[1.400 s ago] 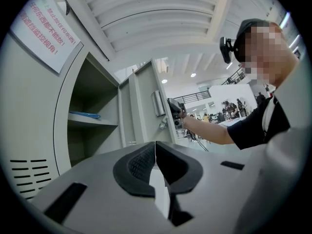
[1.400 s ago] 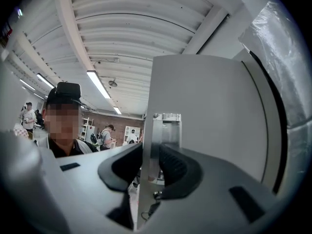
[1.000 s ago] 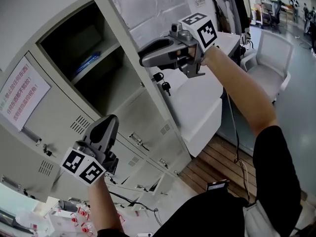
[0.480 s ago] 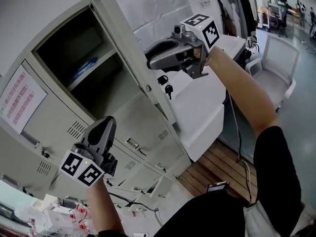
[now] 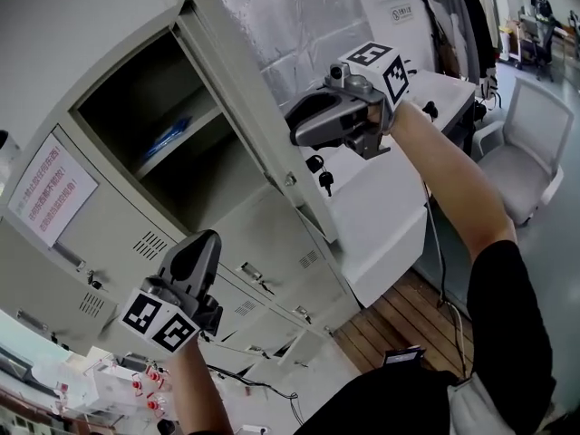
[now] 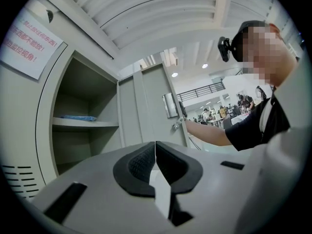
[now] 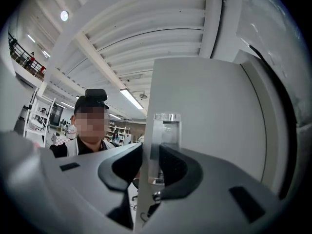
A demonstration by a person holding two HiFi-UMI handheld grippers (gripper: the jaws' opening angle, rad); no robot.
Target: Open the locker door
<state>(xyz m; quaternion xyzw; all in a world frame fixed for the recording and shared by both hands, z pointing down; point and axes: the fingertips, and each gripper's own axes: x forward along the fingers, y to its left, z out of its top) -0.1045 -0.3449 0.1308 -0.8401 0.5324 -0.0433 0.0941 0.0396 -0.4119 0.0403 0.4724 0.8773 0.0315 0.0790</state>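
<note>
The grey locker door (image 5: pixel 254 98) stands swung out from its open upper compartment (image 5: pixel 172 143). My right gripper (image 5: pixel 294 127) is shut on the door's free edge, just above the hanging keys (image 5: pixel 322 175). In the right gripper view the door edge (image 7: pixel 146 145) and its chrome handle (image 7: pixel 165 130) sit between the pads of the right gripper (image 7: pixel 151 160). My left gripper (image 5: pixel 201 245) is shut on nothing and hangs low in front of the lower lockers. Its closed pads show in the left gripper view (image 6: pixel 156 152).
A blue item (image 5: pixel 168 139) lies on the shelf inside. A red-print notice (image 5: pixel 54 188) is stuck on the neighbouring door. Lower locker doors (image 5: pixel 272 234) have vents and handles. A white chair (image 5: pixel 535 143) and wooden flooring (image 5: pixel 426 306) are at the right, clutter (image 5: pixel 118 388) at bottom left.
The right gripper has drawn the door's edge a little further right, away from the compartment. The left gripper has stayed where it was.
</note>
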